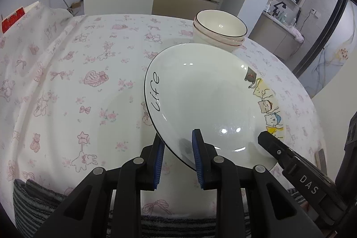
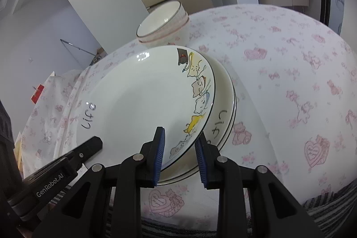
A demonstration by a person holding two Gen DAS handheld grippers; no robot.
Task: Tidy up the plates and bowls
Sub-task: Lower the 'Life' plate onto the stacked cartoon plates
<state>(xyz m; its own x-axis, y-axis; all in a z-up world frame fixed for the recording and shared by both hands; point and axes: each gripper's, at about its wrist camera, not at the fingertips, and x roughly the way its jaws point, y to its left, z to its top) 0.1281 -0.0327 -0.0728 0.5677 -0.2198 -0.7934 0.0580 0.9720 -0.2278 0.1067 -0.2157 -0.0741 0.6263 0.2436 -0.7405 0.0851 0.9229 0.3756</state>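
**Tools hold one cat plate from two sides**

Blue pads on the left tool (image 1: 178, 150) squeeze the near edge of the cat plate (image 1: 207, 102). One pad sits under the rim and one sits on top. The right tool (image 2: 179, 146) holds the same plate on its other side, near the little yellow cat. Its jaws are nearly closed too, with the plate rim pinched between the blue pads. So both tools have the plate, one on each side.

The plate is white with a thin black line round its edge. It has the word "Life" on one side and a row of cats on the other. It is tilted, and in the right wrist view it hangs just above a stack of plates (image 2: 225, 104) of the same kind. I cannot tell if it touches the stack.

Behind the plates stands a stack of bowls (image 1: 219, 27), white with pink lines on the outside. Everything sits on a round tabletop (image 1: 78, 73) with a white cloth full of pink bears, bows and hearts. A striped grey towel (image 1: 33, 200) lies at the near edge.
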